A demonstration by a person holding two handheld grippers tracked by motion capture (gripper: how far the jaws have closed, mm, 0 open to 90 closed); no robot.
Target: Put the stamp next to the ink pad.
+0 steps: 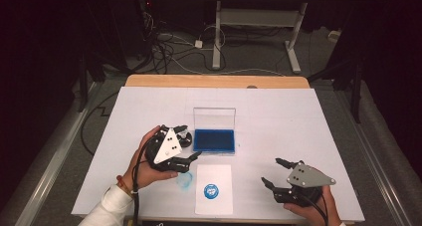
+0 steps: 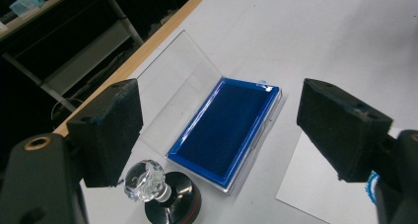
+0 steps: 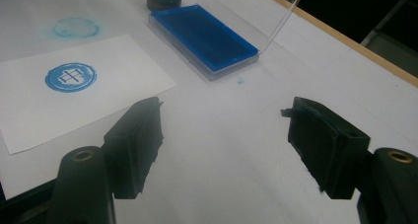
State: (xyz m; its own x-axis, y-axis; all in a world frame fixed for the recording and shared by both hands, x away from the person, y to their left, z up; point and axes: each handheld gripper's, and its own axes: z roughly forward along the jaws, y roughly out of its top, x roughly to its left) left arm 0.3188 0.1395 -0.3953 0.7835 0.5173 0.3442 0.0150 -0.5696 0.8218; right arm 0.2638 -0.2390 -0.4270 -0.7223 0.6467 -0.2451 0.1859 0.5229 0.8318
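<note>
High view: the left claw (image 1: 186, 141) hangs spread beside the open ink pad (image 1: 214, 141); the right claw (image 1: 274, 172) rests spread and empty, well apart to the other side.
Left gripper view: the stamp (image 2: 160, 189) stands upright just below and inside the left-hand jaw, touching neither jaw, and close against the ink pad's near corner.
Stamp: faceted clear knob, glassy and slick, on a round dark base with a shiny metal top.
Ink pad: flat rectangle of deep blue felt in a clear plastic case, lid (image 2: 175, 78) propped open behind it.
Paper (image 3: 74, 95): thin white sheet ahead and left of the right claw, bearing a round blue print (image 3: 71, 77); a faint blue ring (image 3: 76, 26) smudges the desk (image 3: 222, 135) beyond it.
Risk, grip: I judge the knob could slip or twist between the foam pads if pinched off-centre.
Risk, tipping: a jaw brushing the base might knock the stamp onto the wet pad.
Risk, smear: the loose paper may slide under pressing, doubling the print.
</note>
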